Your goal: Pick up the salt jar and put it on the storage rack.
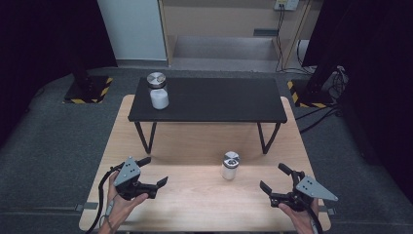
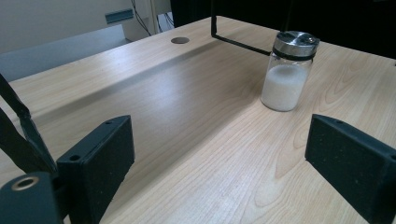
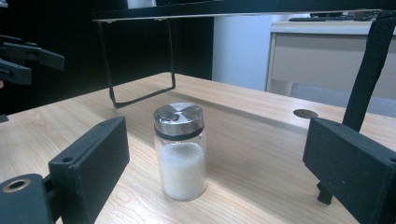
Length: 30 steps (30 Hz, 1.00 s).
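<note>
High view first: a light wooden table (image 1: 195, 195) takes up the middle of the floor, and across its far half stands a low black shelf (image 1: 209, 100) on thin metal legs. Near the shelf's left end sits a glass jar (image 1: 158, 90) with a silver lid, part full of white powder. A second, smaller-looking jar (image 1: 230, 165) of the same kind stands upright on the table in front of the shelf, a little right of centre and between the two hands. The left tongs (image 1: 153, 171) hover over the table's near left, jaws spread wide with nothing between them; the left gripper view has the nearer jar (image 2: 288, 71) ahead and to the right, well apart from the jaws. The right tongs (image 1: 274, 177) are at the near right, likewise gaping and empty (the right gripper view puts the nearer jar (image 3: 180, 150) straight ahead between the two jaws, touching neither). A round hole (image 2: 180, 40) is set in the tabletop.
</note>
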Motion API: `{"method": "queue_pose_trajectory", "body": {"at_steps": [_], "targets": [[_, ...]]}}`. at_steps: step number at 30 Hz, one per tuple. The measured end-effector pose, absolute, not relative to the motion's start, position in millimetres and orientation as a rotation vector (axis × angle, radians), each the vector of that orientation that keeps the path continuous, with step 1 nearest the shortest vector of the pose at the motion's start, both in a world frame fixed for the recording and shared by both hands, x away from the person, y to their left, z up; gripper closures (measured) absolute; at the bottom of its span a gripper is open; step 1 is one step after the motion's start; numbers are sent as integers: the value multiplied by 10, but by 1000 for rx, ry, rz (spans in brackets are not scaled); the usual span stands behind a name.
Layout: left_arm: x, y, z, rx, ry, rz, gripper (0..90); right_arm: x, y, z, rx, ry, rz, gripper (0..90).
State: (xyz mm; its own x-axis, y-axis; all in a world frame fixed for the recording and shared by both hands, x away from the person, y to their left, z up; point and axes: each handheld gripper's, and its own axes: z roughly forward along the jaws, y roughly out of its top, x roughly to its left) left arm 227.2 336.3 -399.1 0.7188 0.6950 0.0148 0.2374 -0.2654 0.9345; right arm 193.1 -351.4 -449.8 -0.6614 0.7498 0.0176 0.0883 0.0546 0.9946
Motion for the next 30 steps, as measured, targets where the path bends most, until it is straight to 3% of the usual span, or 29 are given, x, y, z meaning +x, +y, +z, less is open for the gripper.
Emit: {"method": "queue_pose_trajectory", "body": {"at_steps": [30], "targets": [[2225,3434,-4028,1823,745,504,73,1996,-3533,-4461,819,1835,1660,68]]}}
